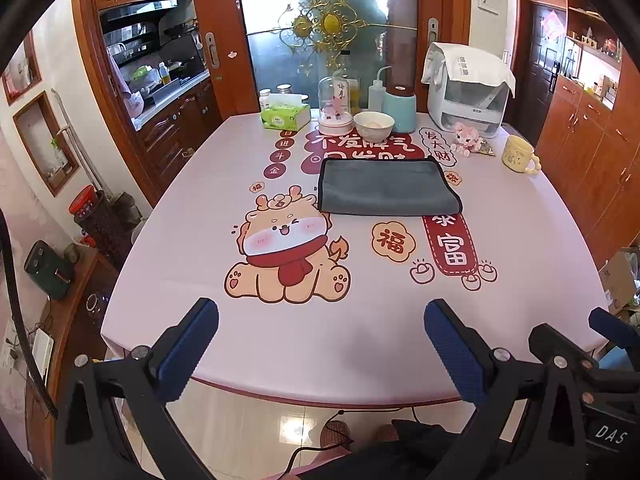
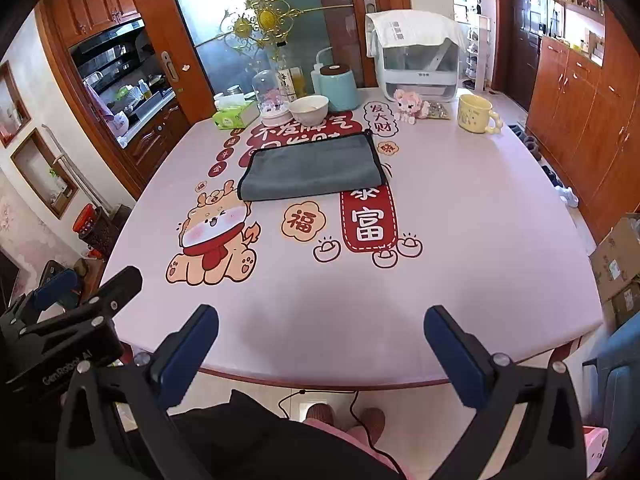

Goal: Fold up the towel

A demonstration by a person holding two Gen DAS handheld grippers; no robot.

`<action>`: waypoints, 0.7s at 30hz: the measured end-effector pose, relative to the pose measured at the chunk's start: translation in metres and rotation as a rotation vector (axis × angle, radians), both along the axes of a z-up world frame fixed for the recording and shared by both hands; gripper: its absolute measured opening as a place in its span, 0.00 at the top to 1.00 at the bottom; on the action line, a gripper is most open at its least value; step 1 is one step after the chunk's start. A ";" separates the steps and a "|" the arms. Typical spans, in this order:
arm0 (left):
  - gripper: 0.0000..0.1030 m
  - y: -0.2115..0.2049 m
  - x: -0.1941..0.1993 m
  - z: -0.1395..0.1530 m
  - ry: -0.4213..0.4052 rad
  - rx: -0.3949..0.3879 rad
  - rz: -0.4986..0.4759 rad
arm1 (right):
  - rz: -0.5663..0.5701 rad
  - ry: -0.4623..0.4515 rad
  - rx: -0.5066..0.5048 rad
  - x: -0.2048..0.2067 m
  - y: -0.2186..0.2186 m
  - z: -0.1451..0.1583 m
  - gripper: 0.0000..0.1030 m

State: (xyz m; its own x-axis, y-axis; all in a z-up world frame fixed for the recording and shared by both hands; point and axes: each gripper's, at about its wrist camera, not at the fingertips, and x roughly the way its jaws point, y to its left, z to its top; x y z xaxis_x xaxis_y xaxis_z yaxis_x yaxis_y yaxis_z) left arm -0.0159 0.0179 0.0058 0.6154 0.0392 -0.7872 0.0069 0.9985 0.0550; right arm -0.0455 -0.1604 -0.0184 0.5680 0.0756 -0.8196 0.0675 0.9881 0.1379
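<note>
We see the grey rectangular microfibre towel with dark piping (image 1: 388, 186) (image 2: 314, 168) lying flat, folded, near the middle of the pink printed tabletop (image 1: 200, 320) (image 2: 480, 260), toward its far edge. Our left gripper (image 1: 320, 348) and right gripper (image 2: 320, 352) hang over the near edge, both spread wide and holding nothing, well apart from the towel.

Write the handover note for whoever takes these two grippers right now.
Left gripper: open, empty, held over the near table edge.
Right gripper: open, empty, beside it on the right.
Grey towel: lies flat mid-table on the pink tablecloth, near edge looks like a fold, so it seems folded once already; neither gripper touches it.
Behind it stand a white bowl and a yellow mug, clear of the towel.
Left: probably reach forward, pinch the corners and fold again.
</note>
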 end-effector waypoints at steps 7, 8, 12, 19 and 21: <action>0.01 -0.002 0.000 0.000 0.005 0.003 0.004 | -0.005 0.012 0.001 0.002 -0.004 -0.003 0.00; 0.01 -0.002 0.000 0.000 0.006 0.003 0.004 | -0.006 0.012 0.002 0.002 -0.005 -0.003 0.00; 0.01 -0.002 0.000 0.000 0.007 0.002 0.006 | -0.007 0.014 0.004 0.002 -0.005 -0.003 0.00; 0.01 -0.002 0.000 0.000 0.006 0.004 0.005 | -0.001 0.017 0.002 0.003 -0.007 -0.005 0.00; 0.01 -0.001 0.000 -0.001 0.008 0.004 0.004 | -0.002 0.017 0.003 0.003 -0.007 -0.006 0.00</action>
State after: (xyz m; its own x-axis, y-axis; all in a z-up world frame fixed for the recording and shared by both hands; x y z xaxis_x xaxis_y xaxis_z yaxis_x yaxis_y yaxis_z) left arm -0.0157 0.0165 0.0053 0.6087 0.0447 -0.7921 0.0029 0.9983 0.0586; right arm -0.0428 -0.1670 -0.0239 0.5538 0.0769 -0.8291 0.0719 0.9876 0.1396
